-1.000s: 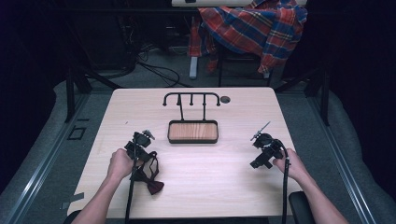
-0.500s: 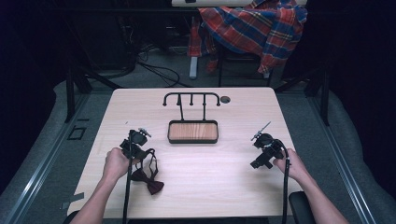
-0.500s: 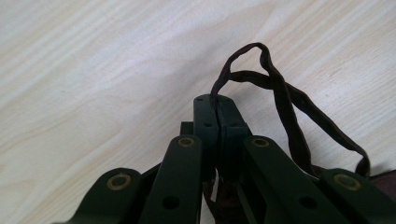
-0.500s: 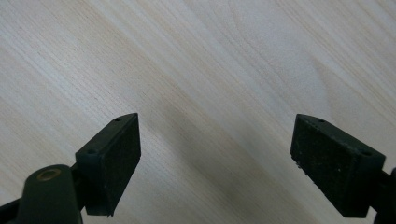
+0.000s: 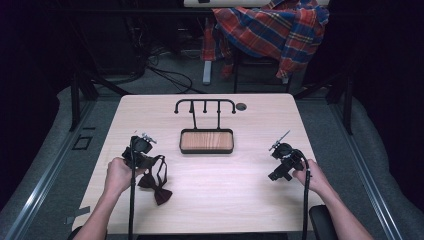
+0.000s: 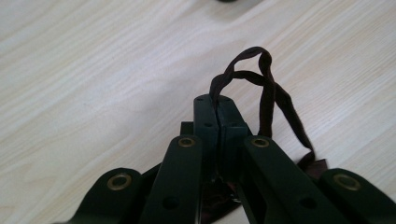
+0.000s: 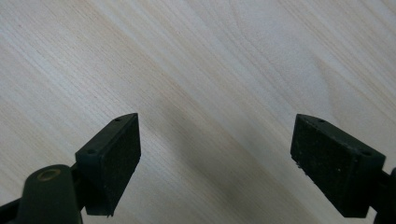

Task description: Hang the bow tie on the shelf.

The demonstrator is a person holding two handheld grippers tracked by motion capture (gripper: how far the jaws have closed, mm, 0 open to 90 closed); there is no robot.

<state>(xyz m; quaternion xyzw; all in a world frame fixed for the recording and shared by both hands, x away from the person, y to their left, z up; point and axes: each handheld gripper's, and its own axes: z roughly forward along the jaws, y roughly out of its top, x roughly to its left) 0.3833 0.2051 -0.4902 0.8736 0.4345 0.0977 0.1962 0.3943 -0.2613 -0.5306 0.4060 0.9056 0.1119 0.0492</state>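
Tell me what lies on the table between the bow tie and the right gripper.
Bare table in the high view, from bow tie to right gripper.

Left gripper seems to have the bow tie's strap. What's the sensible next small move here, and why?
Probably lift the left gripper a little and carry it toward the hook stand. Its jaws are shut on the strap of the bow tie, whose bow lies on the table. The right gripper is open and holds nothing.

A recording lab or studio is showing here: black curtains are closing in a pale wooden table (image 5: 225, 200) on grey carpet, cables (image 5: 165, 75) are trailing across the far floor, and a plaid shirt (image 5: 275, 30) is hanging far right.
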